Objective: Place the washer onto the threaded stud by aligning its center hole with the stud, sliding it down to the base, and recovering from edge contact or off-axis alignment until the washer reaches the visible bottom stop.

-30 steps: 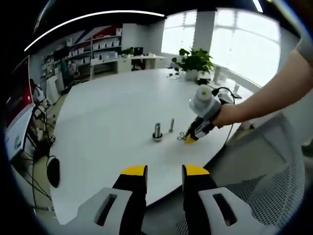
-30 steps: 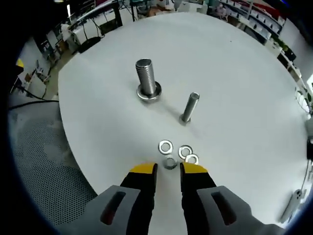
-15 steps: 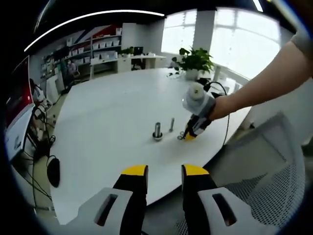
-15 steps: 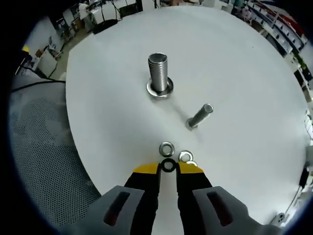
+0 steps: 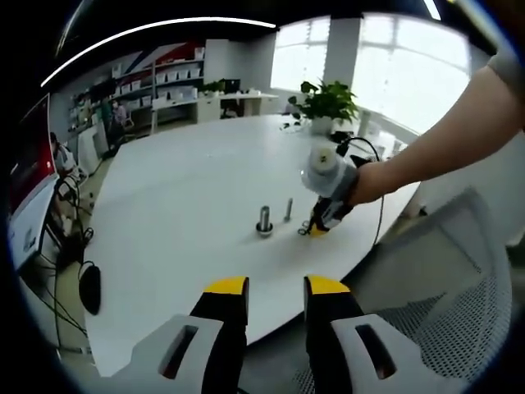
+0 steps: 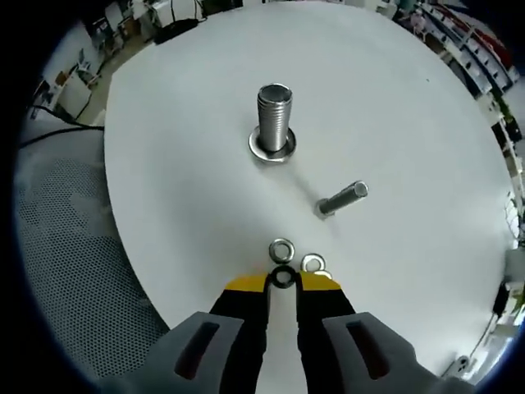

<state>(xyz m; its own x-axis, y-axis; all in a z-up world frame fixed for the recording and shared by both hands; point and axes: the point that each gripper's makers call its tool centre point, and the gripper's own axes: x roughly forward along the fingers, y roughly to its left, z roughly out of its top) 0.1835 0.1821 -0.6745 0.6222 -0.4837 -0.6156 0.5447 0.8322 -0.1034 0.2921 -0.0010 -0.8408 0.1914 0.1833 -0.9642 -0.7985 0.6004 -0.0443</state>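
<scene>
Two grippers: right gripper (image 6: 283,283) now closed on a washer (image 6: 283,277), lower centre.
Left gripper (image 5: 276,287): fingers parted, empty.
Next: carry to stud (image 6: 274,121).

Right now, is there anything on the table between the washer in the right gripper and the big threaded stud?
One loose washer lies flat just ahead of the held washer, on the line to the big stud. The thin bolt stands off to one side.

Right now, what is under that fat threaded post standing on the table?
A flat metal ring circles the foot of the thick threaded post, resting on the white table. Whatever lies beneath the post itself is covered.
</scene>
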